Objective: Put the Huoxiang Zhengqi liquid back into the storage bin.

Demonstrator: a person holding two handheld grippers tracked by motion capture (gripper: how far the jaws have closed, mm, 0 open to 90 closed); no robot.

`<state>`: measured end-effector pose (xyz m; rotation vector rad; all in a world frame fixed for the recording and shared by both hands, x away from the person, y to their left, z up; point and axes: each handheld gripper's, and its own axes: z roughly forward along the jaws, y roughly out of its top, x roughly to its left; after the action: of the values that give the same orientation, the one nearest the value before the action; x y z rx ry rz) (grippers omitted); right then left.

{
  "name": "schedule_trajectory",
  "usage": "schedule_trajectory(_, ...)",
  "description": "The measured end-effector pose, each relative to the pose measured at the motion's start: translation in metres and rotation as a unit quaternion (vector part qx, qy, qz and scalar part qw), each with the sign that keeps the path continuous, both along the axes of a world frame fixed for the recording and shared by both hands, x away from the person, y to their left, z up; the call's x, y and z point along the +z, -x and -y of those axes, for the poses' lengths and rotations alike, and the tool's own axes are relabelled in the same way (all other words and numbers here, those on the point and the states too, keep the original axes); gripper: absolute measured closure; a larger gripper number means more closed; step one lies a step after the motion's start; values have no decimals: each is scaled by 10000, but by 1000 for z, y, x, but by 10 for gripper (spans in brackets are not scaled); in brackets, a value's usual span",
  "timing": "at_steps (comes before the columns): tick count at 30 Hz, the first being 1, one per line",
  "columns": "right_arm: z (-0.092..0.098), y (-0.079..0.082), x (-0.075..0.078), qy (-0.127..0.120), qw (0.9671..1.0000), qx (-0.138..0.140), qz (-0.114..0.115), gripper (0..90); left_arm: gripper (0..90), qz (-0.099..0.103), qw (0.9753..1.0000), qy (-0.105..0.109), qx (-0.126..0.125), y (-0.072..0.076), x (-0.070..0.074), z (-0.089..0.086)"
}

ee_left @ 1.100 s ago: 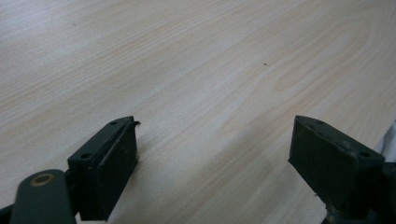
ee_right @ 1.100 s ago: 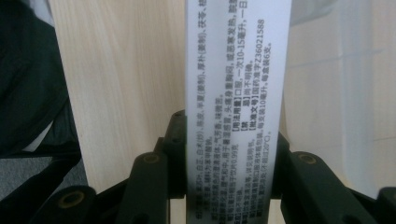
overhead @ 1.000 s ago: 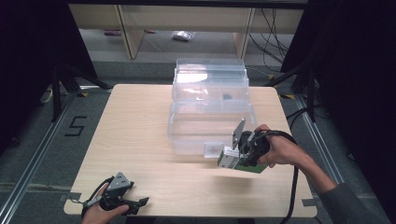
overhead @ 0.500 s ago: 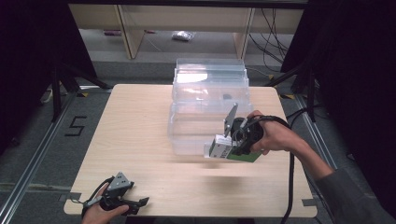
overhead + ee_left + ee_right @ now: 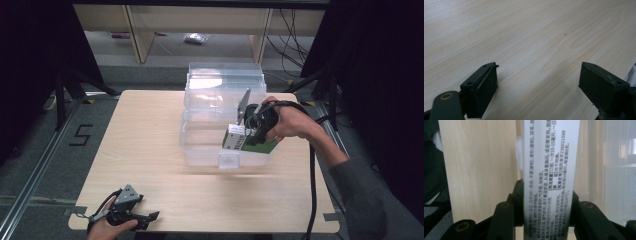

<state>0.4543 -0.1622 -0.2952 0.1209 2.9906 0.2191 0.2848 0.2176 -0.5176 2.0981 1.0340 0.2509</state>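
High view, box (image 5: 250,143) long axis left–right, level

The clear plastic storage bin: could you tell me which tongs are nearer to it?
Right. The right tongs hover over the clear plastic storage bin; the left tongs rest at the table's near edge.

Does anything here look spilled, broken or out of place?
Nothing stands out. The right gripper holds a green-and-white box over the clear plastic bin, and the left gripper rests open on the table.
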Motion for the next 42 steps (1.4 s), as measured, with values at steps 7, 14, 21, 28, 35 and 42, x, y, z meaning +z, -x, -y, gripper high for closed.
schedule_trajectory(7, 4, -23, -10, 20, 9999, 83, -93, 646, 149, -9, 10000, -3, -23, 0, 0, 0)
schedule_trajectory(14, 9, -41, -19, -23, 10000, -31, -87, 647, 149, -4, 10000, 12, -6, 0, 0, 0)
schedule_trajectory(21, 13, -57, -35, 71, 9997, -132, -184, 646, 149, -9, 10000, -61, -76, 0, 1, -1)
schedule_trajectory(28, 16, -65, -52, 130, 9995, -86, -261, 646, 149, -13, 10000, -37, -80, -1, 0, -1)
schedule_trajectory(35, 16, -72, -65, 115, 9994, -4, -341, 646, 149, -15, 10000, -52, -72, 0, 1, -1)
schedule_trajectory(42, 17, -76, -77, 205, 9992, 64, -325, 645, 149, -13, 10000, -49, -79, 0, 0, -1)
